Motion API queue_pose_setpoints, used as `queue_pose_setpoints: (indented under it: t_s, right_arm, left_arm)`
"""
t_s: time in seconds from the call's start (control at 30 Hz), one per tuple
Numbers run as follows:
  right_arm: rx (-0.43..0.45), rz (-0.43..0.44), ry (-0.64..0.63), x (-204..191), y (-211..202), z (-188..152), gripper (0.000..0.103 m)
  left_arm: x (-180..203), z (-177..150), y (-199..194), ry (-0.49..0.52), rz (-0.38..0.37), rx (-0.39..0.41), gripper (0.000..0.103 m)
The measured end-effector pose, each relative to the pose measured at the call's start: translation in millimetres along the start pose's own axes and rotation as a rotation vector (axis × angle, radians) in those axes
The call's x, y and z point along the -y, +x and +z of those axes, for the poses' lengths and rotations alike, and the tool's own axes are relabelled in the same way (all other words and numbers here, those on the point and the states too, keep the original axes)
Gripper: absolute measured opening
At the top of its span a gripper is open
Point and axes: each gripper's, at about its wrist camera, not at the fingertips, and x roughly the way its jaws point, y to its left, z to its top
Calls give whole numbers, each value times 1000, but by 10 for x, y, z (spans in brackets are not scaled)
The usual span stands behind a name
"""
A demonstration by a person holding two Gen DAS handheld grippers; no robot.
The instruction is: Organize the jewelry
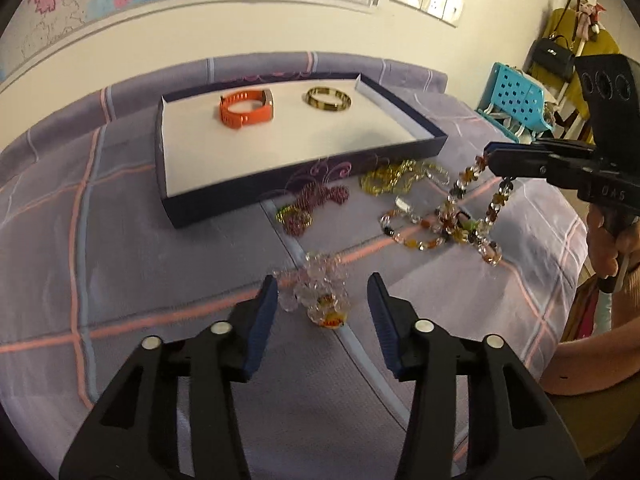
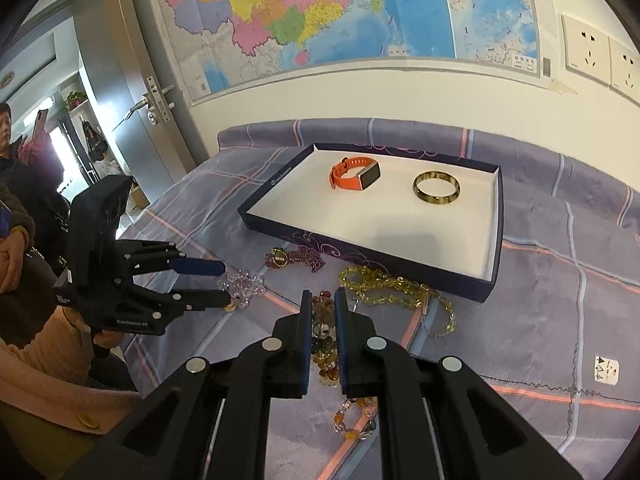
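Observation:
A dark box tray (image 1: pixel 400 151) (image 2: pixel 494 224) with a white floor holds an orange watch (image 1: pixel 245 111) (image 2: pixel 352 174) and a gold bangle (image 1: pixel 329 99) (image 2: pixel 436 188). My right gripper (image 2: pixel 324 300) (image 1: pixel 486 156) is shut on a multicoloured bead necklace (image 1: pixel 460 208) (image 2: pixel 324 336) and lifts it off the bed. My left gripper (image 1: pixel 322 284) (image 2: pixel 228 284) is open, just above a clear crystal bead bracelet (image 1: pixel 316 288) (image 2: pixel 242 284). A yellow bead necklace (image 1: pixel 394 178) (image 2: pixel 384 284) and a purple bead string (image 1: pixel 316 200) (image 2: pixel 304 258) lie in front of the tray.
The bed has a purple plaid cover (image 1: pixel 120 248) (image 2: pixel 560 300). A teal stool (image 1: pixel 516 98) and a hanging black handbag (image 1: pixel 554 56) stand at the right. A wall map (image 2: pixel 340 12), a door (image 2: pixel 132 80) and a person (image 2: pixel 12 136) show behind.

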Motion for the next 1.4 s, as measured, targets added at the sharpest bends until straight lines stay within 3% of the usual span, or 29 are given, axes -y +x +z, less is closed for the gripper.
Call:
queue_pose_setpoints:
  t_s: [0.1,0.2,0.27,0.7,1.1,1.4]
  right_arm:
    - [-6,3,5,6,21,-9,9]
    - [-8,5,6,-1,26,-8,9]
    - [-3,13,8,-6,9,3,9]
    - [46,29,-15,-30,-90,183,9]
    - [98,42,-27,43,-91,495,9]
    - [113,30,14,282,205,858,9]
  left_arm:
    - [-17,5,69,-12,5,-20,26]
    - [-28,38,77,-31,-2,-12,21]
    - [-48,66,31,-53,-32,4,10]
    - [-141,295,-261,-110,-96,91,10]
    - [-120,669,-552,-76,-82,180,10]
    - [-185,1104,-392,-70,-41,204,10]
